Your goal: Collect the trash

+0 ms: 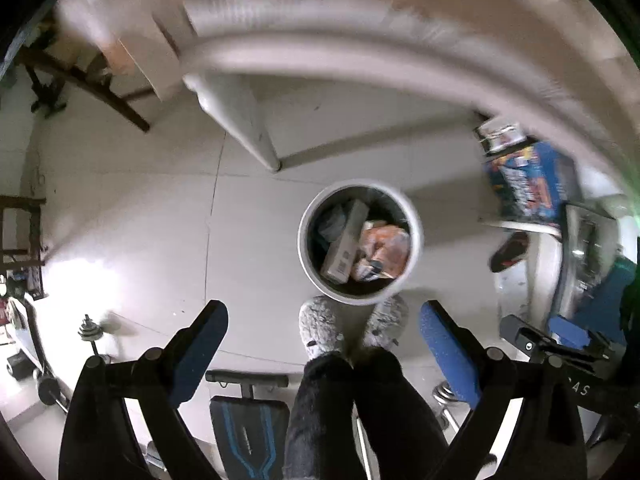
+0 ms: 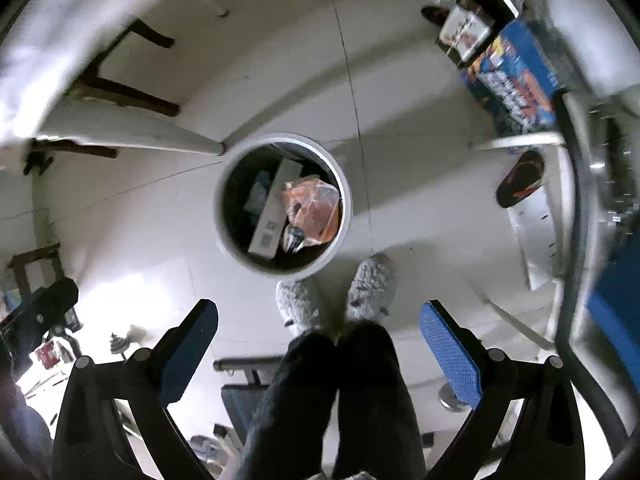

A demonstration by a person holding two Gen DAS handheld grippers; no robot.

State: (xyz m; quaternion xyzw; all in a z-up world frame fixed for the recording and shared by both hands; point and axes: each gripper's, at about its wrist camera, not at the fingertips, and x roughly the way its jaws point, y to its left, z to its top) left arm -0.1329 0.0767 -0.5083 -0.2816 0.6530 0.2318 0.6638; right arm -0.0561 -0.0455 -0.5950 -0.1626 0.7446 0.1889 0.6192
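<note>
Both jaws wide open, nothing between them. Left gripper [image 1: 323, 318] and right gripper [image 2: 319, 316] point straight down at the floor [image 1: 140, 220]. Below them: round white trash bin [image 1: 417, 236] standing on the floor, just in front of the person's grey fuzzy slippers [image 1: 320, 328]. Trash is inside the bin: long white carton [image 1: 344, 242] leaning on the wall, orange plastic bag [image 1: 386, 246] beside it, touching. White surface leg [image 1: 240, 120] lands on the floor near the bin's far side. Blue printed box [image 1: 524, 180] off to the right, well apart. Weight bench [image 1: 248, 420] behind the legs.
</note>
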